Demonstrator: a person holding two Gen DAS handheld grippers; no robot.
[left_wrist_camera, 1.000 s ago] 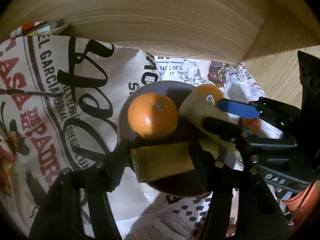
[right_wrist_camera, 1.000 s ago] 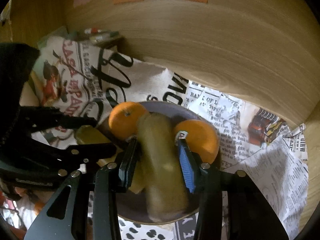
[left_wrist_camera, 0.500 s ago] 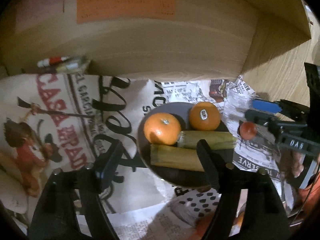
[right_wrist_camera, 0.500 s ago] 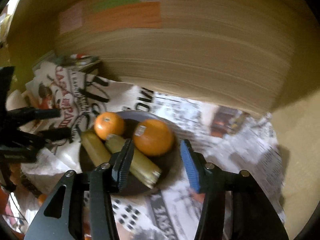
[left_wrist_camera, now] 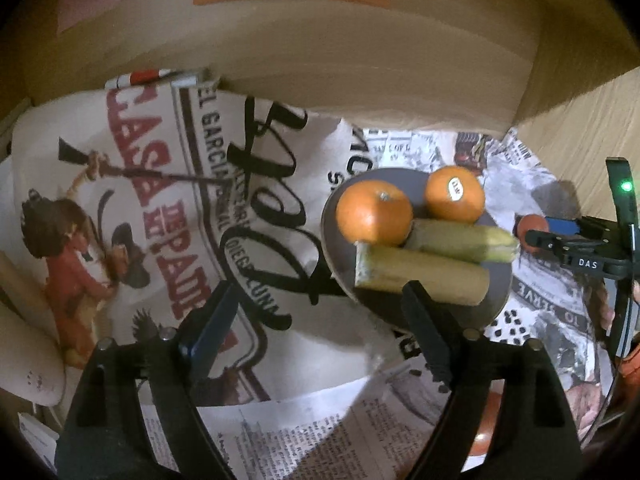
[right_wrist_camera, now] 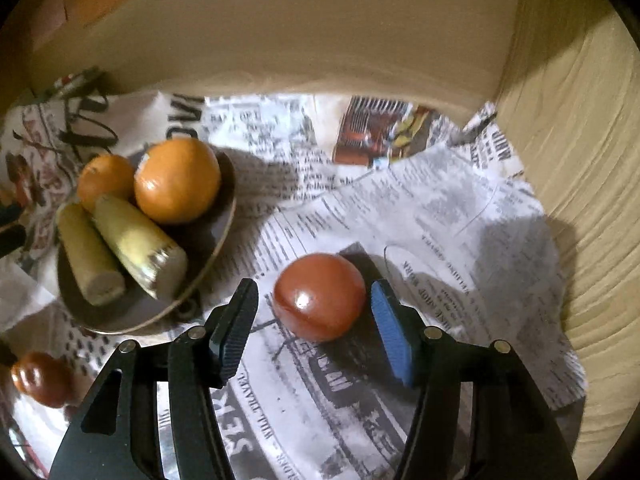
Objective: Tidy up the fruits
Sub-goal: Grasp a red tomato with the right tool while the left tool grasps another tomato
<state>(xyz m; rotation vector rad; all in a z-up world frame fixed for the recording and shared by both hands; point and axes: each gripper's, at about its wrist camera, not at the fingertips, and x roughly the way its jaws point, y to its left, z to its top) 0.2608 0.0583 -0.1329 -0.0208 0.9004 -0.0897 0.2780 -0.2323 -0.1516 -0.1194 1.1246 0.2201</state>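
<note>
A grey plate (left_wrist_camera: 498, 280) (right_wrist_camera: 216, 236) holds two oranges (left_wrist_camera: 374, 213) (right_wrist_camera: 178, 180) and two yellow-green corn pieces (left_wrist_camera: 420, 276) (right_wrist_camera: 136, 242) lying side by side. My left gripper (left_wrist_camera: 320, 322) is open and empty, hanging above the newspaper just left of the plate. My right gripper (right_wrist_camera: 314, 320) is open with its jaws on either side of a red tomato (right_wrist_camera: 320, 296) that rests on the newspaper, right of the plate. The right gripper also shows in the left wrist view (left_wrist_camera: 560, 236), beside that tomato (left_wrist_camera: 530, 226). A second tomato (right_wrist_camera: 40, 378) lies at lower left.
Newspaper sheets (left_wrist_camera: 168, 208) (right_wrist_camera: 440, 216) cover the surface inside a wooden corner; the back wall (left_wrist_camera: 320, 60) and right wall (right_wrist_camera: 580, 140) stand close. Pens (left_wrist_camera: 152, 78) lie by the back wall. Another red fruit (left_wrist_camera: 486, 424) lies low in the left wrist view.
Both grippers let go of the corn pieces, which now lie on the plate, and drew back. My right gripper swung right and now straddles the tomato.
</note>
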